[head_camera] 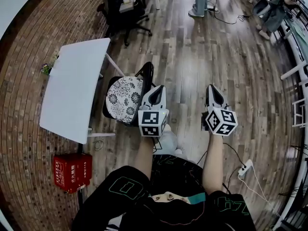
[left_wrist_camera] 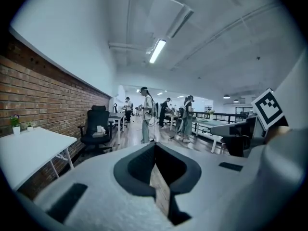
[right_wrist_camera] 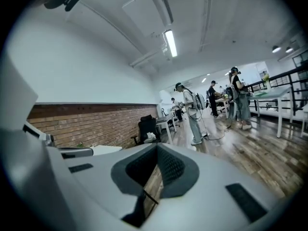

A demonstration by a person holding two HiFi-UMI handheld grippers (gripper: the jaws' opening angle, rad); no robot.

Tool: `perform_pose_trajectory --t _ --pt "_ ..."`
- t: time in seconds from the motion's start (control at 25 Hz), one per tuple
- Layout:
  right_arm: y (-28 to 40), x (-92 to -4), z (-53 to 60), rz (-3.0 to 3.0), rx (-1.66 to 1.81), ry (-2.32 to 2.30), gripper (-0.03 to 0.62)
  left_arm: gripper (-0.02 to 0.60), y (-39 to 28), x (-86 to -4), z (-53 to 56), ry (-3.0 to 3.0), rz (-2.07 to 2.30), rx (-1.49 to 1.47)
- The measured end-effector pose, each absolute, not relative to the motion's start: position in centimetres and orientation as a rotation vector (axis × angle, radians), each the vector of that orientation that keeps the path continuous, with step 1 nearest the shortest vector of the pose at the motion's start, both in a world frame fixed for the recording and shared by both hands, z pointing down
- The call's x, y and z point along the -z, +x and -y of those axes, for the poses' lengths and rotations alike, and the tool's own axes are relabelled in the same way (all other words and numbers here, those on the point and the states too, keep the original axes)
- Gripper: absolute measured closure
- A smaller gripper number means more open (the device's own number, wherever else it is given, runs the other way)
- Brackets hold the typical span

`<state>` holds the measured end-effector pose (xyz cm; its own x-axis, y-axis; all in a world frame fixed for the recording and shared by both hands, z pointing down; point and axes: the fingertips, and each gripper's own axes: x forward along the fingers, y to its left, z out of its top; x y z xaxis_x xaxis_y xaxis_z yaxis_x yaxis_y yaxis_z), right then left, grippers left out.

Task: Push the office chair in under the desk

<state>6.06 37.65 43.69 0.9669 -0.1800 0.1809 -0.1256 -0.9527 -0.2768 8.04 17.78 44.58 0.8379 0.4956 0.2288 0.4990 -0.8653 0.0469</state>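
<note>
Both forearms reach straight forward at about the same height, side by side and well apart. The left gripper and the right gripper point away from the body over the wooden floor.

In the left gripper view, the left gripper has its two jaws pressed together with nothing between them. The right gripper is closed in the same way and is also empty.

The office chair has a floral seat cushion and stands just beside the long edge of the white desk. Most of its seat is still outside the desk. The tip of the left gripper is close to the black backrest, but I cannot tell if it touches.

A small potted plant stands at the far corner of the desk, next to the brick wall. A red box with white print stands on the floor under the near end of the desk; its contents do not show. A white power strip lies on the floor at the right.

Only the head view shows the floral chair. The left gripper view shows the desk from the side, and behind it a second black chair with a small box on its seat. Several people stand further back in the room.
</note>
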Motion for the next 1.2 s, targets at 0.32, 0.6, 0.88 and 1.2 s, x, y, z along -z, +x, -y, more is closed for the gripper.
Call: perform_pose_trajectory --t 0.32,0.6,0.88,1.2 --pt "15.6 -44.6 -34.6 -0.312 0.353 -2.841 0.589 0.574 17.5 -45.1 -18.4 -2.999 0.841 0.415" --pt "20.8 -45.1 -34.2 -0.327 0.374 -2.822 0.59 0.574 21.8 -46.0 -16.1 -3.014 0.762 0.461" --pt "26.4 -45.4 -27.6 -0.649 0.412 -2.796 0.591 0.574 24.2 -46.4 -11.2 -3.09 0.496 0.475" --pt "33.1 -45.5 -17.8 -1.162 0.462 -2.652 0.591 0.574 23.7 -47.3 -3.0 -3.187 -0.093 0.47"
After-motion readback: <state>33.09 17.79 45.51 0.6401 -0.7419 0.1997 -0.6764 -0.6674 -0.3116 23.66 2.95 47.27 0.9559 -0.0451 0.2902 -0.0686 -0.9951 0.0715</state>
